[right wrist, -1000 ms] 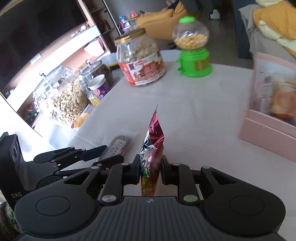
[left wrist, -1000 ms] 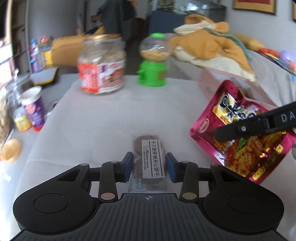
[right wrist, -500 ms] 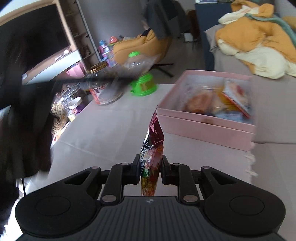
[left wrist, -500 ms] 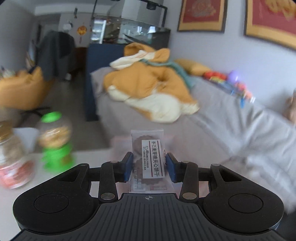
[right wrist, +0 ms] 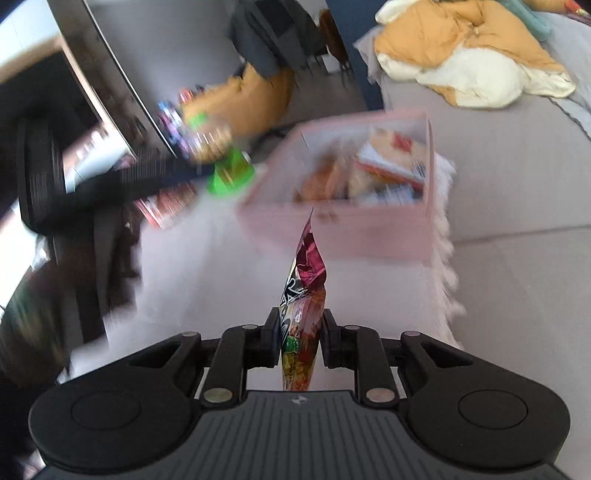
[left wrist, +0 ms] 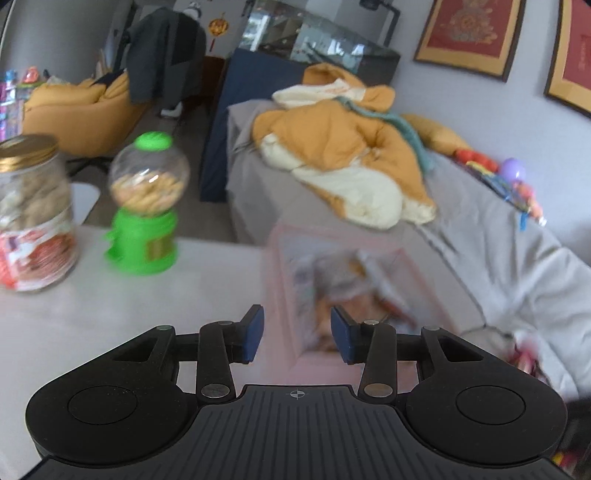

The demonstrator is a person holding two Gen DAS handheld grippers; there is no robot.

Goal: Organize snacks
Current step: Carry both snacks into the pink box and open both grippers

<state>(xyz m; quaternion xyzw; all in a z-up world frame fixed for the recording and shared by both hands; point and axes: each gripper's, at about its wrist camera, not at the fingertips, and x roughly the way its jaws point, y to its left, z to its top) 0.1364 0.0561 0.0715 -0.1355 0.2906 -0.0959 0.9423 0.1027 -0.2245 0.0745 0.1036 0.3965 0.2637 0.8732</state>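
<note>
Between shut jaws, red snack packet [right wrist: 303, 295] stands edge-up, pointing forward.

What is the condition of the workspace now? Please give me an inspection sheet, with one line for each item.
Surface: pale table, blurred in both views.
Job's things: pink box holds several snack packets; red snack bag is edge-on in the right gripper.
Clutter: glass jar and green candy dispenser stand on the table.
Grippers: left gripper open, nothing between its jaws, aimed at the pink box; right gripper shut on the red snack bag.
Cables: nothing seen.
Surroundings: grey sofa with an orange blanket; framed pictures on the wall.
</note>
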